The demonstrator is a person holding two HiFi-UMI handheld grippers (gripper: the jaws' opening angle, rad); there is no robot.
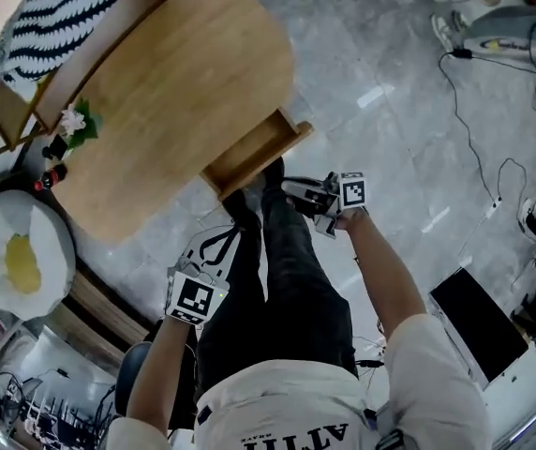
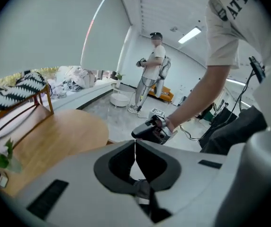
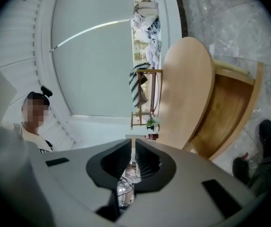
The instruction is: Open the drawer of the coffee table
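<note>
- Well, looks pretty much done, with the drawer point(image 1: 254, 150) pulled out from under the tabletop point(image 1: 170, 92), just ahead of the right tool point(image 1: 291, 191).
- Clamped shut on nothing, that right tool, and held clear of the drawer front.
- Same for the left tool point(image 1: 216, 242): closed, empty, hanging further back from the drawer.
- Could still go sideways: easy to clip the open drawer with the shoe point(image 1: 274, 170) just by the right tool's tip and knock it back in or off its runners.
</note>
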